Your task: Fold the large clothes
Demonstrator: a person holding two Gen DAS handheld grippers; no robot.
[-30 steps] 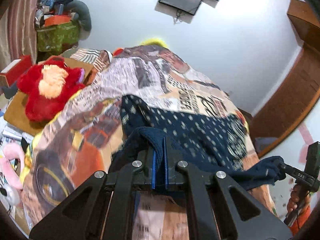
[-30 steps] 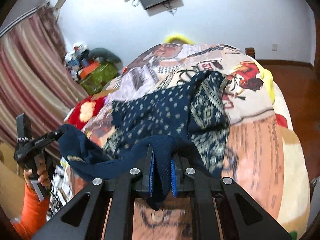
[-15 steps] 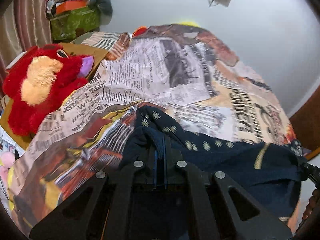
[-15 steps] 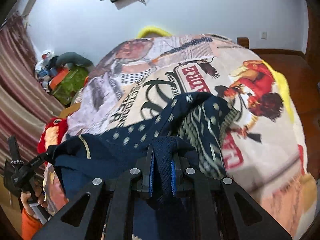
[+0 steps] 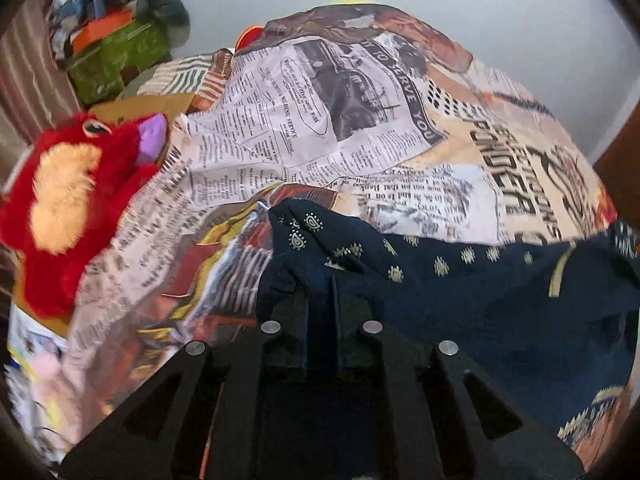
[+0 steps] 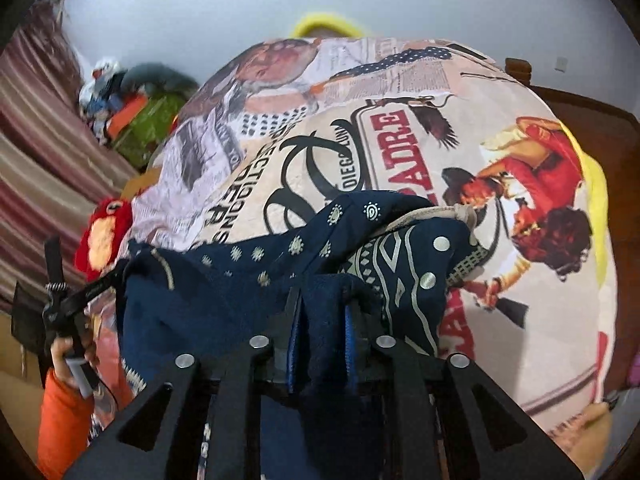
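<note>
A navy garment [image 5: 460,280] with a pale dotted print lies doubled over on the printed bed cover [image 5: 320,120]. My left gripper [image 5: 323,280] stands low over its left corner. The jaws are opening, and a thin fold of the navy cloth is still pinched between them. In the right wrist view the garment [image 6: 224,292] stretches left to that same left gripper [image 6: 80,292], held by a hand in an orange sleeve [image 6: 60,412]. My right gripper [image 6: 320,292] has its jaws opening too, with a thick wad of navy cloth filling the gap between the blue pads.
A red plush toy [image 5: 68,208] sits at the bed's left side. Behind it stands a green box [image 5: 116,56] piled with clutter. A striped curtain [image 6: 40,140] hangs on the left, and brown wooden furniture [image 6: 600,116] stands at the right. The bed cover [image 6: 400,140] spreads ahead.
Both grippers swept forward and down over the bed, carrying the garment's near edge over the rest of it. The cloth now rests on the cover, and both pairs of jaws have parted slightly.
</note>
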